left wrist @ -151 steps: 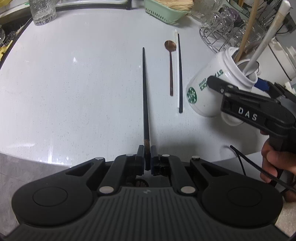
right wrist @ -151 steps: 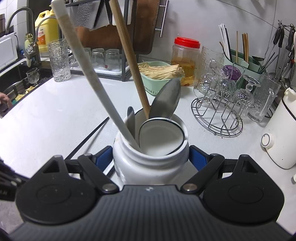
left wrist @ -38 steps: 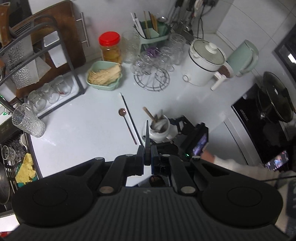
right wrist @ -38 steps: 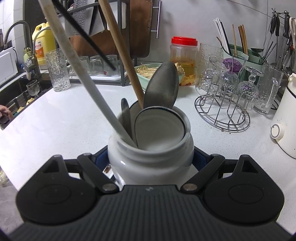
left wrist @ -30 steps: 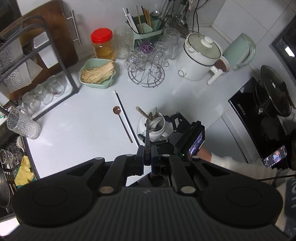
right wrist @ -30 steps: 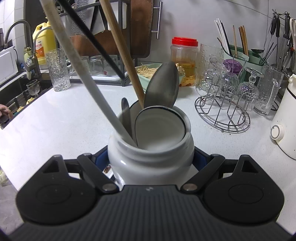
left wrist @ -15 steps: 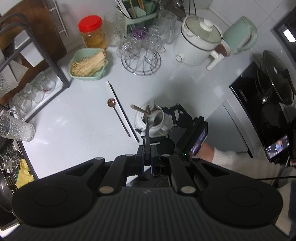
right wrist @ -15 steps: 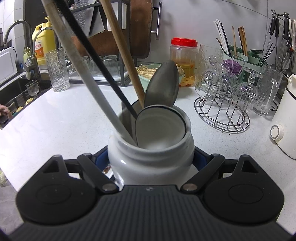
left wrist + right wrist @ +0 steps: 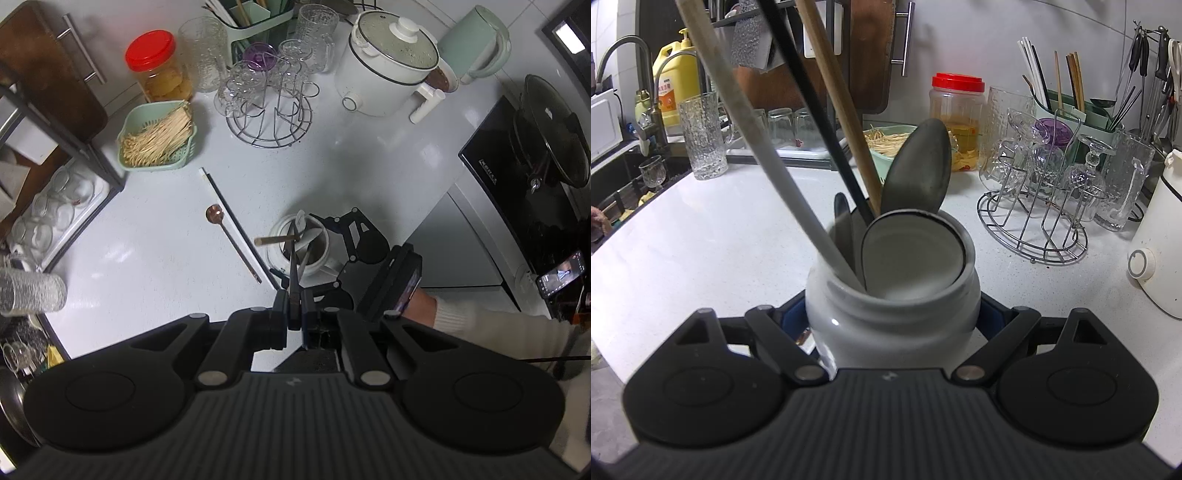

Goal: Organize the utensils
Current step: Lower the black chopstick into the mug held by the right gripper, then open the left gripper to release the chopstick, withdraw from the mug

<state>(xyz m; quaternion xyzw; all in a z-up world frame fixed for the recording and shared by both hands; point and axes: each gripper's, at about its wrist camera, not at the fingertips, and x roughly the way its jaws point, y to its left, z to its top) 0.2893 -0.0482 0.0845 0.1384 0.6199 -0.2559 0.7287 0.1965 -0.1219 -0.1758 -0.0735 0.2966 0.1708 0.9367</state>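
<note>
Lying on the white table [image 9: 155,258], off to the left, are a small copper spoon [image 9: 232,242] and a black chopstick [image 9: 240,230] with a white one just beside it; they look like they are waiting their turn, well apart from the mug. Next comes the left tool [image 9: 294,314], high above the table and pointing down. It is pinched tight on the top end of another black chopstick [image 9: 293,280], and that stick's thin end goes down into the white mug [image 9: 295,262]. I think it is held from above like this so the stick can slide straight in with the other things. In the mug there are already a wooden stick [image 9: 842,107], a pale long handle [image 9: 764,147] and a big grey spoon [image 9: 918,170], all leaning on the rim. To the right, the right tool [image 9: 892,310] is spread wide and hugs the mug on both sides. I think it grips the mug so it will not tip or slide.
</note>
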